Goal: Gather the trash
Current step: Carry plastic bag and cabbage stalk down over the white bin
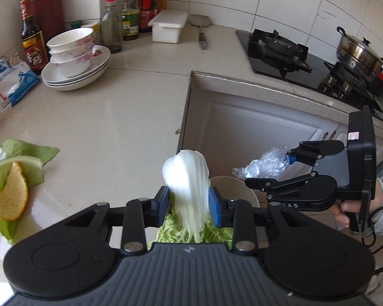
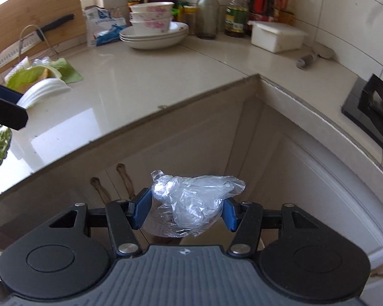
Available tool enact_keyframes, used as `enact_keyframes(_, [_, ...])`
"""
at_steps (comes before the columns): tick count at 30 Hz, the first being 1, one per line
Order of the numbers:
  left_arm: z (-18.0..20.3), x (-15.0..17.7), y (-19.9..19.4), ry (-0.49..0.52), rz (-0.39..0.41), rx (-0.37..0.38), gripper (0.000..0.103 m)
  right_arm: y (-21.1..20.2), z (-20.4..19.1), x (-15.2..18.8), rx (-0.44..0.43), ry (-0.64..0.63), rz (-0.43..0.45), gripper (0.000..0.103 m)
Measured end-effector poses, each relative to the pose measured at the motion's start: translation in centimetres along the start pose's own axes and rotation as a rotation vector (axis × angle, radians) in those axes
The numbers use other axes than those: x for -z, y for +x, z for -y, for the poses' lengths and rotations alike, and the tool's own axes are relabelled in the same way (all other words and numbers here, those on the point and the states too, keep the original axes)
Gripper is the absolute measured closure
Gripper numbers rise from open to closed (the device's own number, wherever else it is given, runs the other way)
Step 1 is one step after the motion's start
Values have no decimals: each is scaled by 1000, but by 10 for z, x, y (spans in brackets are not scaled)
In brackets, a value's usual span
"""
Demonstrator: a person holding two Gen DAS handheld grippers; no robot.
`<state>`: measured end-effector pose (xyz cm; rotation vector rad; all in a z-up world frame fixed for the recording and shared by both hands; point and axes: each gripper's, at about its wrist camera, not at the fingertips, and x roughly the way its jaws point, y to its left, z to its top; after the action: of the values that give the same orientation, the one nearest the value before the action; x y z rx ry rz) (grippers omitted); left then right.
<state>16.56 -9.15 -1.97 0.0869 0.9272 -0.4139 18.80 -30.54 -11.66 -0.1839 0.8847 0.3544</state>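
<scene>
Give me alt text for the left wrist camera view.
The left tool grips a white cabbage stalk above a bin; beside it, the right tool holds crumpled plastic wrap. Leaf scraps remain on the counter.

A: What lettering was legible?
B: Only "AS" on the right gripper (image 1: 280,168) body; the preceding letters were hidden.
A: And the dark sauce bottle (image 1: 32,38)?
B: Its red label bore white characters, too small to read.

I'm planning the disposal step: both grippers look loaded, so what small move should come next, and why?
Probably lower both loads toward the round bin below the counter edge. The left hand-held gripper clamps a cabbage leaf above it, and the right hand-held gripper grips crumpled plastic wrap clear of the counter.
</scene>
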Motion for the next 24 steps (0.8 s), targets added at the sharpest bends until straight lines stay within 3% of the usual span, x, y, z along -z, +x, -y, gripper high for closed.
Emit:
enact_keyframes(8, [26,-17,28,74,-11,43,71,25,28,23,57,65,-46,36])
enact_keyframes(13, [38,-25,45,96,-19,56,71,24,34,26,69,85,-7,3])
enact_keyframes(24, [66,-33,91,138,-66,108,71,11,50,43,97,165,-6,0])
